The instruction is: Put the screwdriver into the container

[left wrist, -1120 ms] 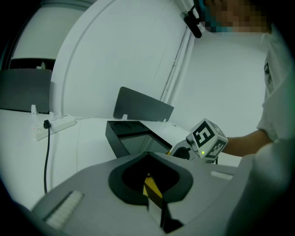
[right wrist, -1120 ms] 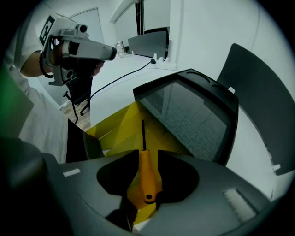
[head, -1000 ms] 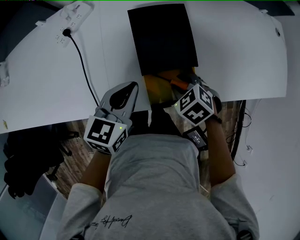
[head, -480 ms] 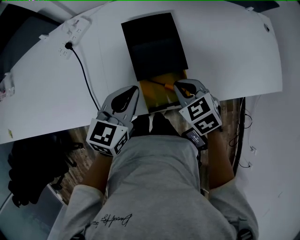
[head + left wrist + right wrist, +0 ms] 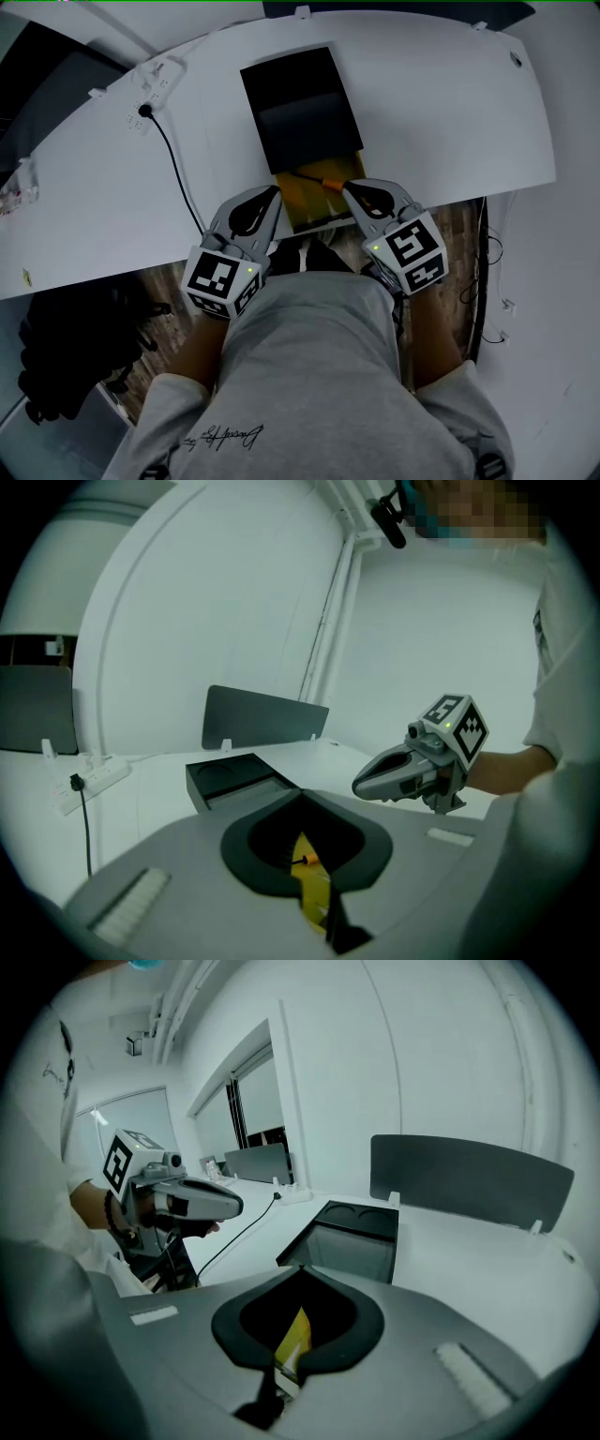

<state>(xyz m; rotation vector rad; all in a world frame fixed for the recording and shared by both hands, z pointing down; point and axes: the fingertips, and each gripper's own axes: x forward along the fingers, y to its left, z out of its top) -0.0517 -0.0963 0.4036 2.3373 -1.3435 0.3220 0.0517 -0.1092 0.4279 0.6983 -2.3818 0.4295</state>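
The screwdriver [image 5: 323,180], with an orange handle and thin shaft, lies on a yellow sheet [image 5: 314,199] at the table's near edge, just in front of the black container [image 5: 298,103]. My left gripper [image 5: 271,194] hangs shut and empty left of the sheet. My right gripper [image 5: 348,188] is shut on nothing at the sheet's right, its tip close to the handle. Through the gap in the left gripper's [image 5: 302,795] jaws the screwdriver [image 5: 302,860] shows. The right gripper [image 5: 305,1269] view has the container [image 5: 352,1237] straight ahead.
A white power strip [image 5: 150,80] with a black cable [image 5: 173,150] lies on the white table [image 5: 450,103] at the left. A dark upright panel [image 5: 262,719] stands behind the container. The person's grey shirt [image 5: 309,375] fills the foreground.
The right gripper has drawn back from over the yellow sheet toward the table's near edge and its jaws have closed. The screwdriver stays on the sheet. The left gripper has barely moved.
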